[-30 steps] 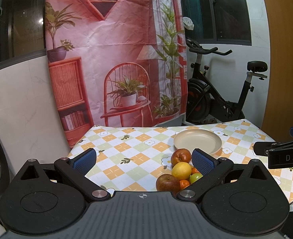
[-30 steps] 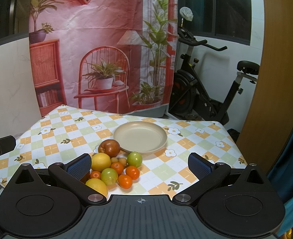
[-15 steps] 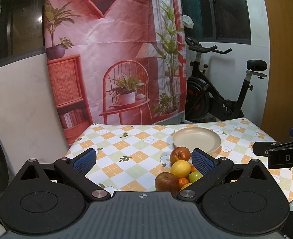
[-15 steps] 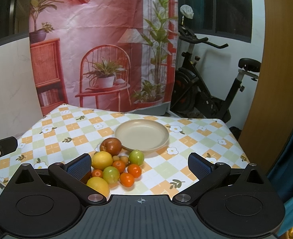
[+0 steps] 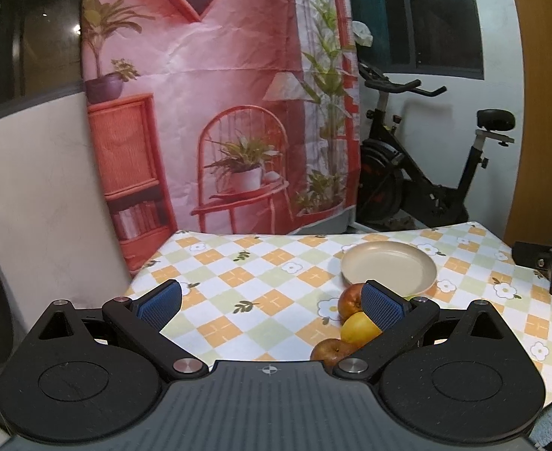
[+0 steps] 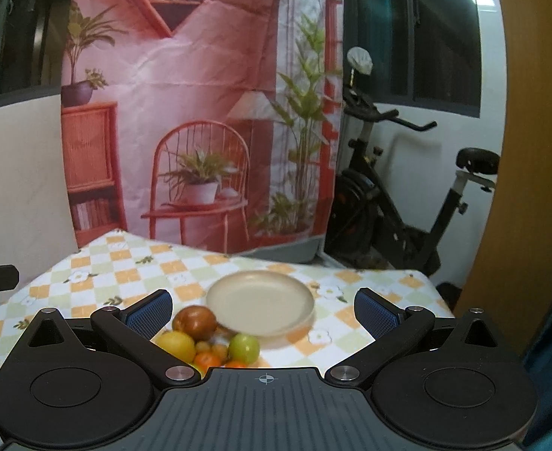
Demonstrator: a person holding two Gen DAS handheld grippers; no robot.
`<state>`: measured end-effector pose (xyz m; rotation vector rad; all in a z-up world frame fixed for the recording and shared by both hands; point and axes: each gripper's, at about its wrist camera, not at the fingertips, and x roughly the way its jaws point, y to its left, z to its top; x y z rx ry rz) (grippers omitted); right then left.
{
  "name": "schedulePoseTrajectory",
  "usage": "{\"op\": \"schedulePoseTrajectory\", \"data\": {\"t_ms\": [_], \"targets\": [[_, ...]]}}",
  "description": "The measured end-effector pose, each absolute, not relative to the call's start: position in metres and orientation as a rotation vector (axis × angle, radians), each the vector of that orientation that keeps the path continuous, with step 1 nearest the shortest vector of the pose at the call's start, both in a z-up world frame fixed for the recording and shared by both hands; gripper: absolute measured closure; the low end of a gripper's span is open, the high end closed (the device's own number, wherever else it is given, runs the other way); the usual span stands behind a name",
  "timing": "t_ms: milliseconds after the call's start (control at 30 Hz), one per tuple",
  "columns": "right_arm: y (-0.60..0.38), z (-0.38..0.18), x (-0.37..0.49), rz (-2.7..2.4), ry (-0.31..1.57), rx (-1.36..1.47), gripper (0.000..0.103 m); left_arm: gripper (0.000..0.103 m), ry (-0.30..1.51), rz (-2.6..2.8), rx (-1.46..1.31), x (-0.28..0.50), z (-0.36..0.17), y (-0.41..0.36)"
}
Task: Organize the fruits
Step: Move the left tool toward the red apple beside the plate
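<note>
Checked tablecloth (image 6: 133, 263) before pink backdrop (image 6: 201, 75), empty beige plate (image 6: 261, 302) far of fruit pile (image 6: 216, 342), left gripper (image 5: 272, 302) wide apart, right gripper (image 6: 263, 310) wide apart, both empty

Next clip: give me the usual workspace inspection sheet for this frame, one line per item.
Surface: table under a checked floral tablecloth.
Job's things: beige plate, nothing on it; fruit pile beside it, including a red-brown apple, yellow fruit, green fruit and small orange ones.
Clutter: nothing seen.
Grippers: left gripper open, holding nothing; right gripper open, holding nothing.
Cables: nothing seen.
Surroundings: printed backdrop, exercise bike, wooden panel.
</note>
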<state>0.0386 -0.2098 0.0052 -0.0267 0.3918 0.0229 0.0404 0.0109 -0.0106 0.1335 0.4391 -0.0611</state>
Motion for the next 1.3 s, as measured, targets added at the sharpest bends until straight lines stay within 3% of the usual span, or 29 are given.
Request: {"op": "schedulePoseTrajectory", "data": {"t_ms": [133, 433, 1300], "targets": [[-0.218, -0.009, 0.056, 0.077, 0.359, 0.014, 0.000, 0.001, 0.440, -0.059, 0.106, 0.055, -0.017, 0.014], [-0.210, -0.028, 0.103, 0.158, 0.352, -0.008, 0.000, 0.015, 0.395, -0.077, 0.095, 0.091, -0.020, 0.018], [-0.240, -0.070, 0.225, 0.161, 0.553, -0.103, 0.000, 0.015, 0.612, -0.213, 0.193, 0.226, -0.054, -0.015]]}}
